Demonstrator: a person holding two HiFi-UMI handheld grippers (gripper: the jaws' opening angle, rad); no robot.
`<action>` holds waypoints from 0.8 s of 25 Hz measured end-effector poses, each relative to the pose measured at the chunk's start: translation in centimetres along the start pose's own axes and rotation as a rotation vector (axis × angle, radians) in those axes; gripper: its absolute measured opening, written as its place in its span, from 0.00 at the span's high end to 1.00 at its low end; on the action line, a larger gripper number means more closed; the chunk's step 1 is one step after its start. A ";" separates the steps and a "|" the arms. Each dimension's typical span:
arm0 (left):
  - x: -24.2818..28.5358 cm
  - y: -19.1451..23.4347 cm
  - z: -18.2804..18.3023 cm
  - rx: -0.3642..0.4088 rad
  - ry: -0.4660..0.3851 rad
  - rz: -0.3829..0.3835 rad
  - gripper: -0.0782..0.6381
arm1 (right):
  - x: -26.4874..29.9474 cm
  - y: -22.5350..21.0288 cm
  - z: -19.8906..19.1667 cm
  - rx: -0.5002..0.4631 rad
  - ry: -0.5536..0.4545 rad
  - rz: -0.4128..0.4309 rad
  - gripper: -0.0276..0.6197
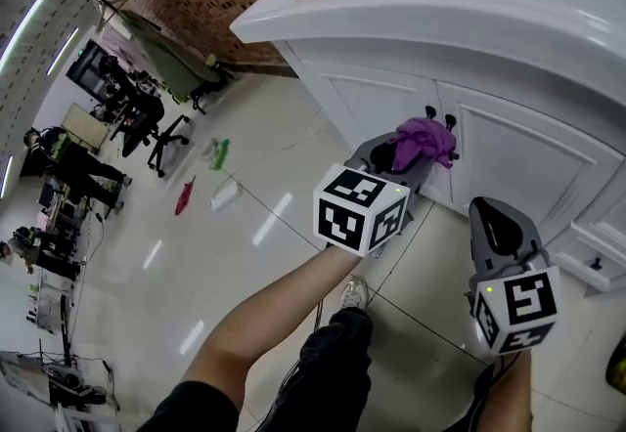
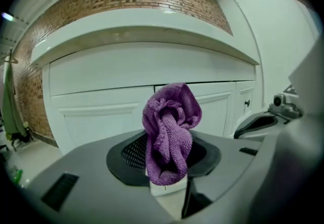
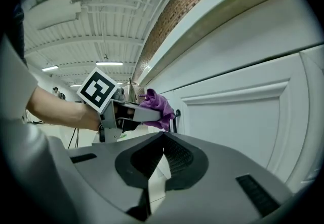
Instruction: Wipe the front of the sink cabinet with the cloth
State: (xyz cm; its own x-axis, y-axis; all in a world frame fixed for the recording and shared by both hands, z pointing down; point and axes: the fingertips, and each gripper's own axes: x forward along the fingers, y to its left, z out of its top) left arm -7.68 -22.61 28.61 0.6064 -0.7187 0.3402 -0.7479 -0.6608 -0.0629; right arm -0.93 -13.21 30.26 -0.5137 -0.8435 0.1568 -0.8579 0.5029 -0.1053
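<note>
A bunched purple cloth (image 1: 423,141) (image 2: 169,125) sticks out of my left gripper (image 1: 411,154) (image 2: 167,159), which is shut on it. The cloth hangs just short of the white sink cabinet front (image 1: 514,151) (image 2: 96,116), close to two dark door knobs (image 1: 439,116); I cannot tell whether it touches the door. My right gripper (image 1: 492,212) (image 3: 162,137) is lower and to the right, shut, with nothing between its jaws. The right gripper view shows the panelled cabinet door (image 3: 243,121) and, beyond it, the left gripper (image 3: 129,112) with the cloth (image 3: 160,108).
The white countertop (image 1: 469,0) overhangs the doors. On the tiled floor to the left lie a green spray bottle (image 1: 220,152), a red item (image 1: 184,196) and a white bottle (image 1: 226,194). An office chair (image 1: 161,135) stands further left. My shoe (image 1: 354,292) is below the grippers.
</note>
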 end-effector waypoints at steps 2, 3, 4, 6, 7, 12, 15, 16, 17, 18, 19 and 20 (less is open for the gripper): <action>0.1 0.0 1.0 0.001 0.003 0.012 0.68 | -0.7 -0.5 0.5 0.003 -0.015 -0.003 0.95; 0.2 0.0 1.5 0.008 0.008 0.021 0.68 | -1.1 -0.8 0.7 0.006 -0.023 -0.006 0.95; 0.2 0.0 2.1 0.021 0.014 0.032 0.68 | -1.5 -1.2 0.9 0.010 -0.030 -0.011 0.95; 0.2 0.1 3.4 0.049 0.026 0.053 0.68 | -2.4 -1.8 1.3 0.019 -0.041 -0.020 0.95; 0.3 0.0 4.1 0.053 0.035 0.060 0.68 | -2.7 -2.1 1.5 0.021 -0.045 -0.024 0.95; 1.7 0.0 5.3 -0.017 0.072 0.088 0.68 | -4.0 -2.7 1.6 0.012 -0.052 -0.030 0.95; 2.2 -0.1 5.5 -0.054 0.078 0.101 0.68 | -4.4 -3.3 1.9 0.020 -0.066 -0.038 0.95; 2.3 -0.4 5.5 -0.052 0.082 0.101 0.68 | -4.6 -3.5 2.0 0.022 -0.067 -0.040 0.95; 2.3 -0.8 5.5 -0.049 0.086 0.095 0.68 | -4.9 -3.7 2.0 0.026 -0.064 -0.040 0.95; 2.4 -1.4 5.5 -0.046 0.090 0.086 0.68 | -5.1 -3.8 2.0 0.030 -0.061 -0.041 0.95; 2.5 -2.2 5.5 -0.043 0.092 0.072 0.68 | -5.4 -3.9 1.9 0.035 -0.061 -0.041 0.95; 2.6 -3.1 5.6 -0.038 0.094 0.058 0.68 | -5.6 -4.0 2.0 0.039 -0.063 -0.043 0.95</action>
State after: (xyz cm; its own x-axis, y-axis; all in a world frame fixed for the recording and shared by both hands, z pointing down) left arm -2.29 -23.69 24.49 0.5350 -0.7310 0.4235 -0.7918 -0.6087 -0.0505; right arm 5.42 -10.86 27.82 -0.4737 -0.8750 0.0999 -0.8775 0.4594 -0.1379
